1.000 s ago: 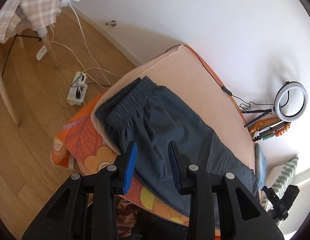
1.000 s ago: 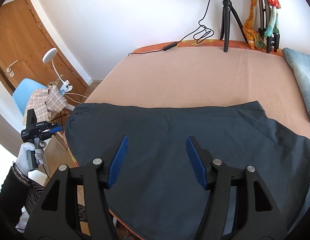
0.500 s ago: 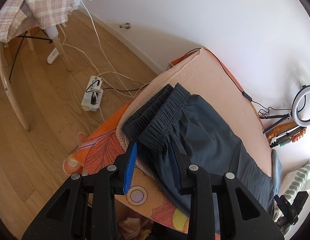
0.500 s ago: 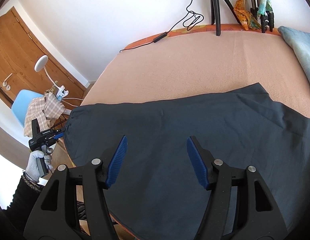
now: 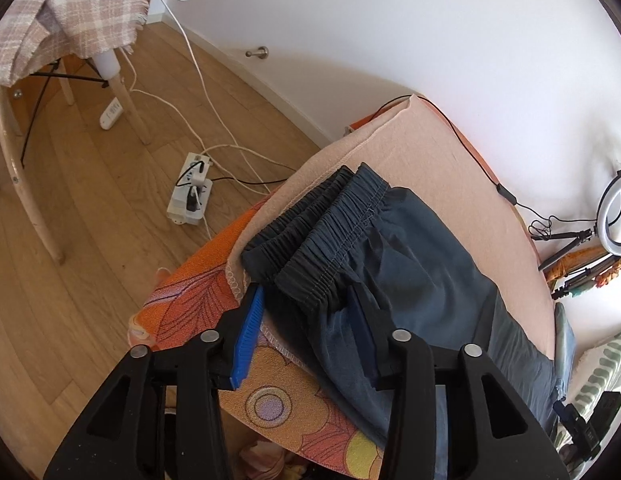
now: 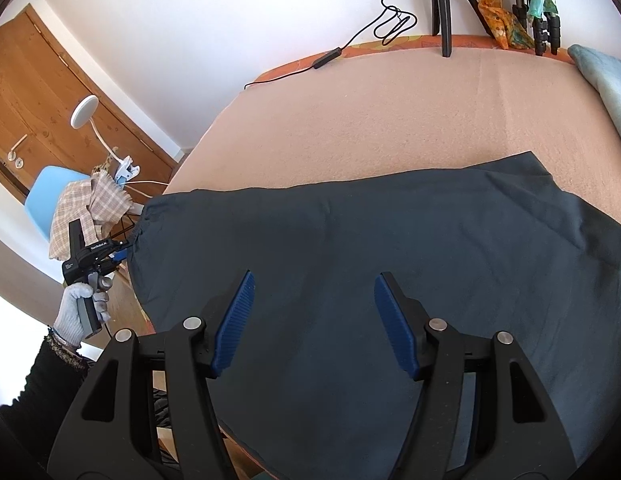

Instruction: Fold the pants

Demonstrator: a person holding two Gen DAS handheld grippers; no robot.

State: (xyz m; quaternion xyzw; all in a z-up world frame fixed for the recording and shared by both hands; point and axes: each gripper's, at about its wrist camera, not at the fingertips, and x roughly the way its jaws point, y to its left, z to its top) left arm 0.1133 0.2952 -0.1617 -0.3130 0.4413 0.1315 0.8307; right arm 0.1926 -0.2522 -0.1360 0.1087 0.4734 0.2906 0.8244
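Pants lie spread on the peach blanket over the bed; dark blue-grey cloth, elastic waistband bunched near the bed's corner, centre of the left wrist view. In the right wrist view the same cloth fills the middle and lower frame, legs running off to the right edge.

Left gripper: a second ago it hung higher over the cloth with the waistband well ahead of it; now it sits low at the waistband's near corner. Its jaws have just been opening. The cloth edge lies between the fingers, the left blue pad out over the orange flowered sheet, the right one over the pants. The pads do not appear to press the cloth: released, not gripping.

Right gripper: jaws spread wide over the flat middle of the pants, nothing pinched. It looks a little lower over the cloth than a second ago.

Also in the right wrist view, at left: the gloved hand holding the left gripper at the waistband end.

Reading: both hands lowered and lined up for a grab, the left one widening to take in the thick gathered waistband. No fold made yet; pants lie single and flat. Likely next is closing on the cloth.
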